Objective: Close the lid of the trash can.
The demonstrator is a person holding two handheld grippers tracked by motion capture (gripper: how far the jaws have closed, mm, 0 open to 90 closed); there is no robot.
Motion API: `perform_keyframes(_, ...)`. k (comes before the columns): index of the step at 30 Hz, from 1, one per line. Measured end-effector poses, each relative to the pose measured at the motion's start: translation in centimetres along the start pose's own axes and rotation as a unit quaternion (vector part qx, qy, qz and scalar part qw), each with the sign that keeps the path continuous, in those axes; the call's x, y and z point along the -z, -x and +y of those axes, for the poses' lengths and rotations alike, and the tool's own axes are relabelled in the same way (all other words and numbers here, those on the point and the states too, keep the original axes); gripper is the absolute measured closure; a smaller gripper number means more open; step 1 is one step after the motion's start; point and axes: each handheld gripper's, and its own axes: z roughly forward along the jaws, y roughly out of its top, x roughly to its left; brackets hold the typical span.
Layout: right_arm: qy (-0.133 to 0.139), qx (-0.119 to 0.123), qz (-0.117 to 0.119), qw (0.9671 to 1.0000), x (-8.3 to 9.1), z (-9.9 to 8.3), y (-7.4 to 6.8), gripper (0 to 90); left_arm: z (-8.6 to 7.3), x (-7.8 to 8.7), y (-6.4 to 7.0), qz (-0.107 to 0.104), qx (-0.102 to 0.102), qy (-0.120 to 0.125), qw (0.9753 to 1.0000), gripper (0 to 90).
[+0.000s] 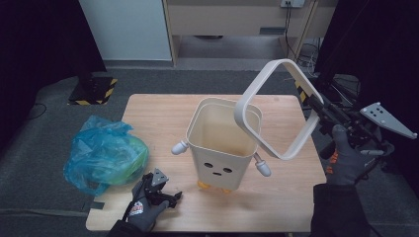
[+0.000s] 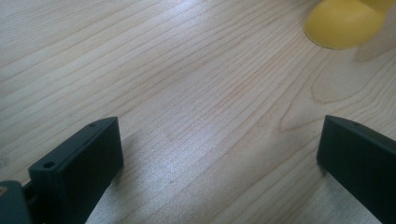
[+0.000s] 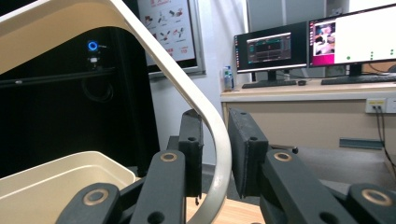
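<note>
Right jaws are pinched on the cream ring frame [image 3: 219, 135], one black pad on each side of its thin band, so my right gripper [image 1: 316, 106] has it clamped. In the high view the ring frame [image 1: 274, 106] hangs tilted in the air, top corner up toward the far right, lower edge crossing in front of the bin's right rim. I can't tell whether it touches the rim there or just passes close. My right hand [image 1: 346, 160] sits off the counter's right edge.

The bin [image 1: 220, 145] is the cream one with the little face, two dots and a mouth on the front, stubby arms sticking out both sides, orange feet underneath. It stands upright about mid-counter, open on top. In the right gripper view the bin [image 3: 60, 179] shows at lower left, well under the frame.

Left gripper [image 1: 165, 195] is down near the front edge of the counter [image 1: 158, 111], just left of the bin. Its jaws are spread wide with nothing but bare wood grain between them, and one yellow foot [image 2: 343, 23] sits farther ahead.

A crumpled blue plastic bag [image 1: 106, 155] lies at the counter's left edge, hanging partly off it.
</note>
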Motion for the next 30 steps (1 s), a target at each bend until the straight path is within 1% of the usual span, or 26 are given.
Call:
perform_keyframes(4, -0.005, -0.001, 0.01, 0.9999, -0.6, 0.2, -0.3, 76.4, 0.0, 0.0, 0.0, 0.0, 0.0, 0.0, 1.0, 0.0)
perform_keyframes(12, -0.016, 0.006, 0.032, 0.9993, -2.1, 0.6, -1.4, 76.3, 0.0, 0.0, 0.0, -0.001, -0.001, -0.001, 1.0, 0.0)
perform_keyframes(17, -0.023, 0.0, 0.048, 0.9986, -3.1, 0.6, -2.0, 76.4, 0.0, 0.0, 0.0, -0.001, -0.001, -0.001, 1.0, 0.0)
perform_keyframes(19, -0.026, 0.003, 0.054, 0.9982, -3.5, 0.7, -2.2, 76.3, 0.0, 0.0, 0.0, -0.001, 0.0, -0.001, 1.0, 0.0)
perform_keyframes(25, -0.035, 0.0, 0.071, 0.9969, -4.3, 0.9, -2.6, 76.4, 0.0, 0.0, 0.0, -0.001, -0.001, -0.001, 1.0, 0.0)
perform_keyframes(30, -0.048, 0.004, 0.08, 0.9956, -4.9, 0.7, -2.9, 76.3, 0.0, 0.0, 0.0, -0.001, -0.001, -0.001, 1.0, 0.0)
